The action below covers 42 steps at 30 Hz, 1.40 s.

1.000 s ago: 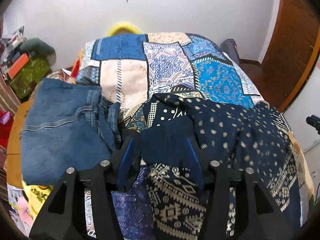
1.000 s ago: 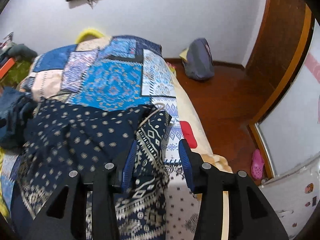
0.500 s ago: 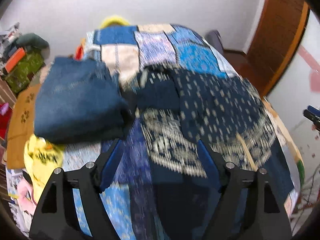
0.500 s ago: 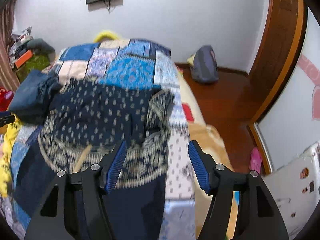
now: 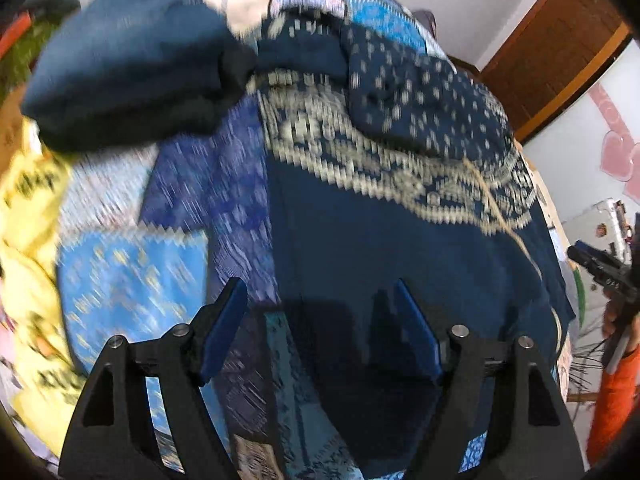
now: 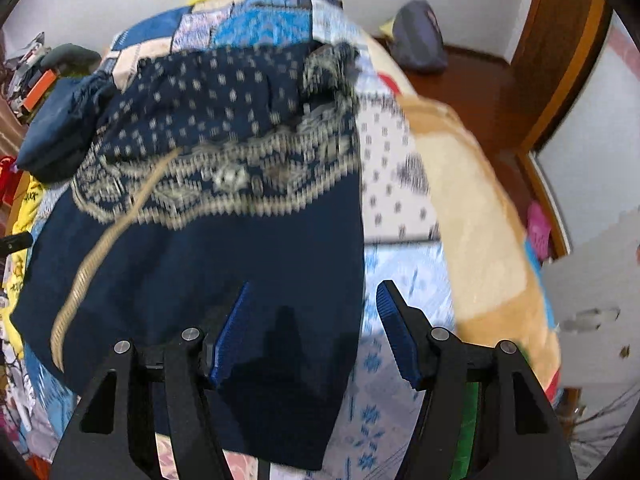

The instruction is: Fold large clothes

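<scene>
A large navy garment (image 5: 384, 216) with white dots, a cream patterned band and a tan cord lies folded on the patchwork bed; it also shows in the right wrist view (image 6: 224, 208). My left gripper (image 5: 320, 320) is open and empty above the garment's near left edge. My right gripper (image 6: 312, 320) is open and empty above its near right edge. Both views are motion-blurred.
Folded blue jeans (image 5: 128, 64) lie at the garment's far left. Yellow cloth (image 5: 32, 216) hangs off the bed's left side. The patchwork bedspread (image 6: 400, 184) covers the bed. A grey bag (image 6: 420, 36) sits on the wooden floor by the wall.
Both grippers let go of the navy garment, opened wide and pulled back toward the near edge of the bed. The garment now lies spread with its plain navy half toward me.
</scene>
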Each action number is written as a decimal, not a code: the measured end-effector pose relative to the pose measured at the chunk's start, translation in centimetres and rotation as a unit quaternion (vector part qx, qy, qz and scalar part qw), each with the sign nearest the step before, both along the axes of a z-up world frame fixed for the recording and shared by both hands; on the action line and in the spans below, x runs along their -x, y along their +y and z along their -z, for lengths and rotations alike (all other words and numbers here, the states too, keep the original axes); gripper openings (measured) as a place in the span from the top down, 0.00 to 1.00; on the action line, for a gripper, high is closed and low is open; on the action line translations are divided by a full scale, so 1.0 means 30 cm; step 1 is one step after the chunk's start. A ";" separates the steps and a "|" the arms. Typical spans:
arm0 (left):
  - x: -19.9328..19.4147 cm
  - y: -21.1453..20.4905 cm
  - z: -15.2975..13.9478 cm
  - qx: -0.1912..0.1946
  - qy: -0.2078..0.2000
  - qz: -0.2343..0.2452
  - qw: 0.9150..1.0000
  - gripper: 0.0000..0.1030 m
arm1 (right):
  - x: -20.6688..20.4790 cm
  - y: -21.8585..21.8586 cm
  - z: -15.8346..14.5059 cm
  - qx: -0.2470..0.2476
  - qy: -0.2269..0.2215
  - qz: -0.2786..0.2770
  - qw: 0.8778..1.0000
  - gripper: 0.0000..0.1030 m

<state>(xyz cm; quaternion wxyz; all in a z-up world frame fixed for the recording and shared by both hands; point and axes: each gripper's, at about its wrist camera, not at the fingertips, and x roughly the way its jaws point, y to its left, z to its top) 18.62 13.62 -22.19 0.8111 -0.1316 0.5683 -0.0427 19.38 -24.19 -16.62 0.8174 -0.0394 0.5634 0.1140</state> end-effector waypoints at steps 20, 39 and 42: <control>0.046 -0.061 0.054 0.137 0.011 0.005 0.991 0.76 | -0.014 -0.058 0.111 -0.152 0.056 0.043 0.986 0.91; -0.445 0.083 -0.354 0.112 -0.168 -0.039 0.979 0.92 | -0.524 0.064 -0.329 -0.159 -0.148 0.017 0.976 0.94; -0.575 0.128 -0.348 0.106 -0.172 -0.063 0.977 0.92 | -0.642 0.075 -0.306 -0.162 -0.149 0.033 0.975 0.94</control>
